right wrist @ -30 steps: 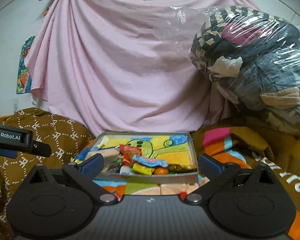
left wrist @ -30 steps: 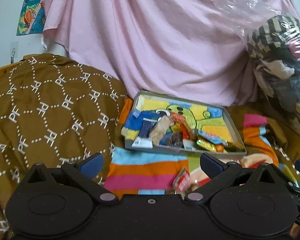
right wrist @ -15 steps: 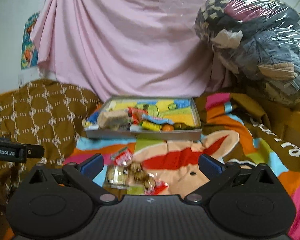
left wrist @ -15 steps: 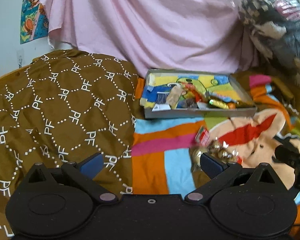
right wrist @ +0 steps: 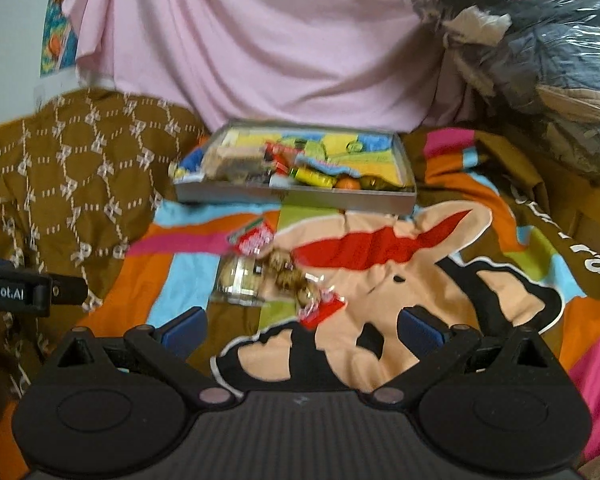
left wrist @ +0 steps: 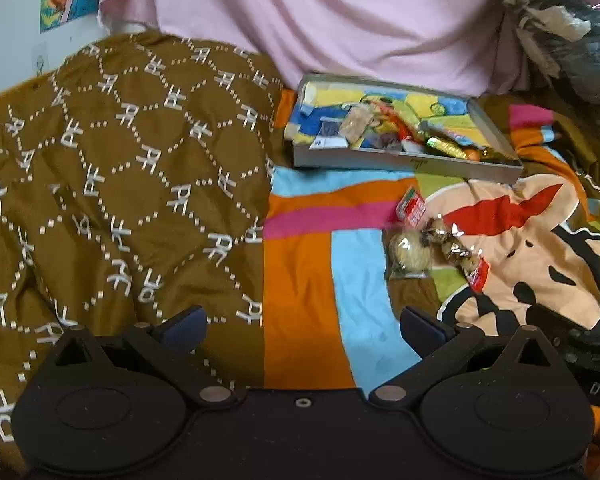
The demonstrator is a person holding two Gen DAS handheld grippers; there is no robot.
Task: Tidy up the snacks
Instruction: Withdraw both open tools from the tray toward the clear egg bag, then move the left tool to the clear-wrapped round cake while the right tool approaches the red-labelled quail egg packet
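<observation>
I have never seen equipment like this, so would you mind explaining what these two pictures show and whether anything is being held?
Each picture comes from a fisheye camera on a hand-held two-finger gripper, looking forward along its jaws. The black shape at the bottom of the left wrist view is the left gripper; in the right wrist view it is the right gripper. Both stand open and hold nothing. Ahead, on a colourful cartoon blanket, sits a shallow grey cardboard tray with wrapped snacks inside. Nearer, loose on the blanket, lie a clear round cookie packet, a small red sweet packet and a clear bag of brown cookies.
</observation>
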